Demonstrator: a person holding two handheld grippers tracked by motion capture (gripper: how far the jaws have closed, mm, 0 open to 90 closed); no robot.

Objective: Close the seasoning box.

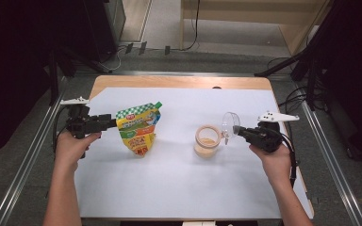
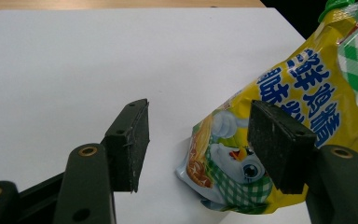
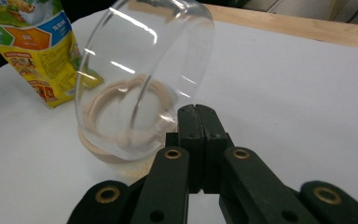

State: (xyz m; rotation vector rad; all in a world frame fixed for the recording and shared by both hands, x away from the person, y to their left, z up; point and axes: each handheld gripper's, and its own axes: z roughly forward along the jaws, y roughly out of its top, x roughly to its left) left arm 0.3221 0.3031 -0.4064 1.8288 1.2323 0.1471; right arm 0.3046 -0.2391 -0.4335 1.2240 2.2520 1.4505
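We see the left gripper with its matte black jaws standing apart, one pad just beside the glossy yellow pouch. In the left gripper view one rubbery, finely grained pad has bare white sheet ahead of it, while the other overlaps the pouch's crinkled foil face; we cannot tell whether it touches. The pouch stands upright just beyond the jaw tips, printed with green-and-white check, blue lettering and a cartoon bird, and topped with a green corner.

The right gripper has its jaws pressed together, clamped at the base of the clear, rounded lid, which stands tilted open above a squat round glass jar. In the right gripper view the lid curves smoothly and catches bright streaks, directly ahead of the closed jaws. The jar holds a pale, sandy powder. Everything rests on a smooth white sheet over a wooden table.
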